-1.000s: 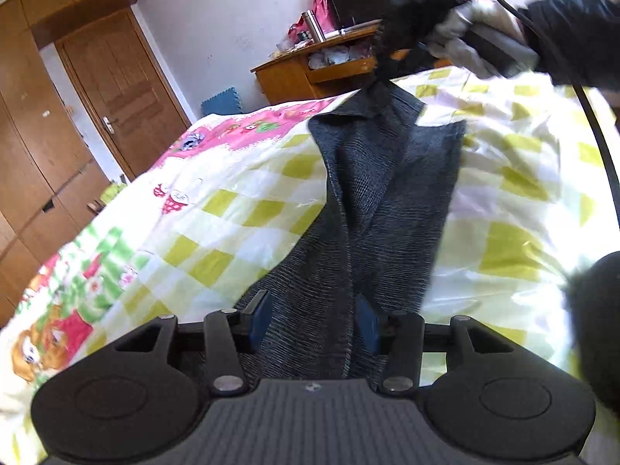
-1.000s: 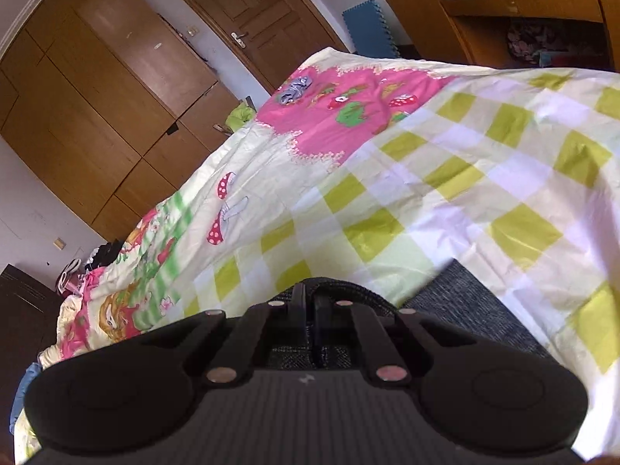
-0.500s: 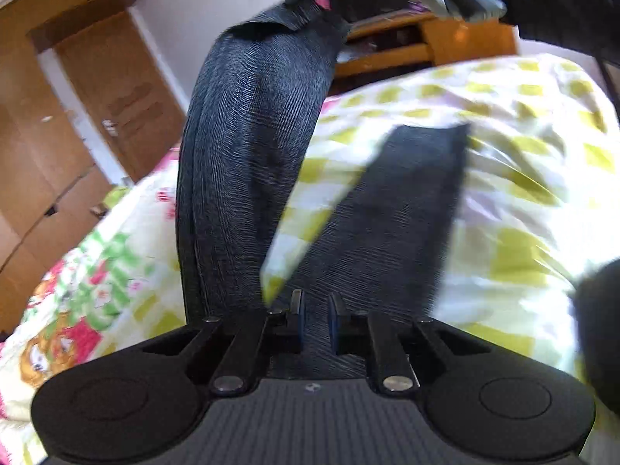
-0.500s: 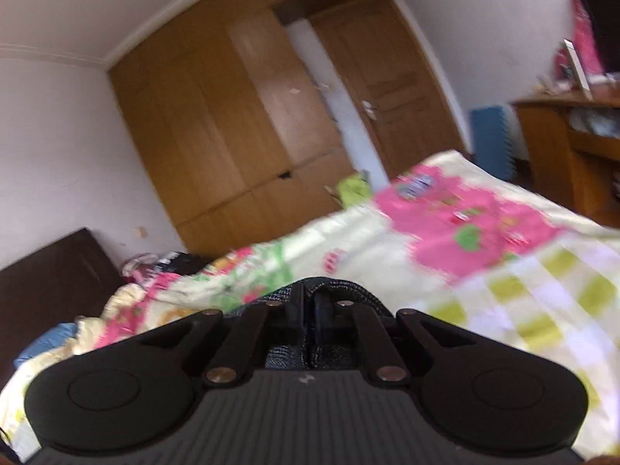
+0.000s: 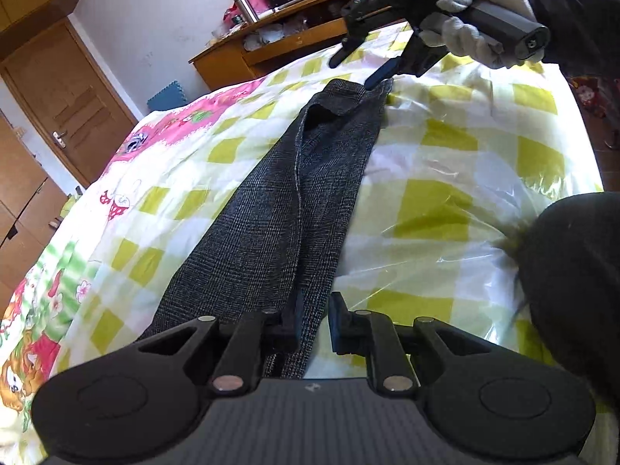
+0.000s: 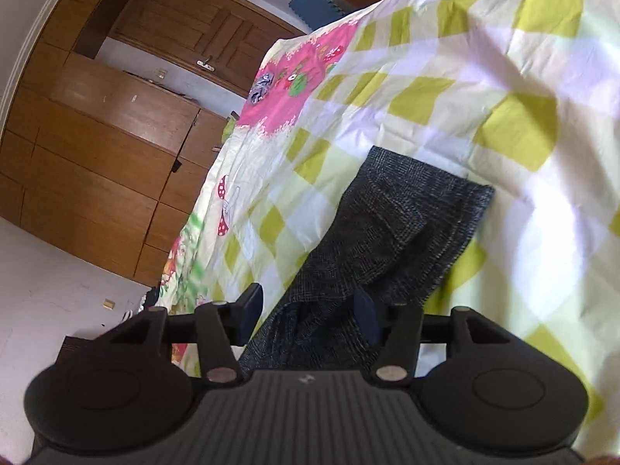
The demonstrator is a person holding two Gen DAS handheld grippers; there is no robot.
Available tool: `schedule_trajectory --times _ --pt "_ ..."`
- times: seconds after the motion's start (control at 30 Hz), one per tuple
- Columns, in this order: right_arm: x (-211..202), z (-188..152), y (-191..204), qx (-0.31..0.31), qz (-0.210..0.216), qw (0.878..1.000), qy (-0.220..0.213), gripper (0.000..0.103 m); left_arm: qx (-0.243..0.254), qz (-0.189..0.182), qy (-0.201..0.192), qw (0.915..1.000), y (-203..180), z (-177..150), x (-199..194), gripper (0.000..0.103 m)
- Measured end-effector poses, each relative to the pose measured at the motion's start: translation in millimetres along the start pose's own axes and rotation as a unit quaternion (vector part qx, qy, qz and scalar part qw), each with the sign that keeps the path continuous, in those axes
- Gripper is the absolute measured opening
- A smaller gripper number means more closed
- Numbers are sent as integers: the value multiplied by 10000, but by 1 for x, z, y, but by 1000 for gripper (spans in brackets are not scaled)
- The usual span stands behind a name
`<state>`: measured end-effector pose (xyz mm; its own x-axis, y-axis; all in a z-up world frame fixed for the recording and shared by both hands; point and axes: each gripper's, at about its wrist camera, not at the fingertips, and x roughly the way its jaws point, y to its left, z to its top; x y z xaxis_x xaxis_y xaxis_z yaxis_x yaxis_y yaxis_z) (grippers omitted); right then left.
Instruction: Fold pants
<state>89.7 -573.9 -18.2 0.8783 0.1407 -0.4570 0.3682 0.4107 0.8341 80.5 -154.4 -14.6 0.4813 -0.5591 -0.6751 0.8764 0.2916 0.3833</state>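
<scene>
Dark grey pants (image 5: 294, 201) lie lengthwise on the checked bedsheet (image 5: 445, 201), one leg laid over the other. At the near end, my left gripper (image 5: 314, 321) has its jaws narrowed on the cloth edge and pinches it. My right gripper (image 5: 358, 68), held by a white-gloved hand (image 5: 476, 0), hovers just over the far end. Its jaws are opening, with the pads clear of the cloth. In the right wrist view the pants (image 6: 399, 224) run under and between the spread fingers of the right gripper (image 6: 308, 310).
A wooden desk (image 5: 271, 50) with clutter stands beyond the bed. A door (image 5: 66, 116) and wardrobe (image 6: 97, 147) are to the left. A dark furry thing (image 5: 573, 271) bulges in at the right, near my left gripper. A blue foam mat (image 5: 166, 95) leans on the wall.
The left gripper closed on the near end. The right gripper lifted one leg high, brought it down over the other leg, then spread its jaws and let go.
</scene>
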Motion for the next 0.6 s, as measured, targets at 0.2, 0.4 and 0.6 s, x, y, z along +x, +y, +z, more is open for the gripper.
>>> schedule_trajectory --times 0.2,0.4,0.6 --pt "34 -10 -13 757 -231 9966 247 54 -218 -1 -149 9997 0 0 6 32" --pt "54 -5 -12 1060 -295 9938 -127 41 -476 76 -377 9981 9 6 17 33" --pt "56 14 32 409 -56 9987 -286 10 -677 166 -580 9959 22 17 24 33"
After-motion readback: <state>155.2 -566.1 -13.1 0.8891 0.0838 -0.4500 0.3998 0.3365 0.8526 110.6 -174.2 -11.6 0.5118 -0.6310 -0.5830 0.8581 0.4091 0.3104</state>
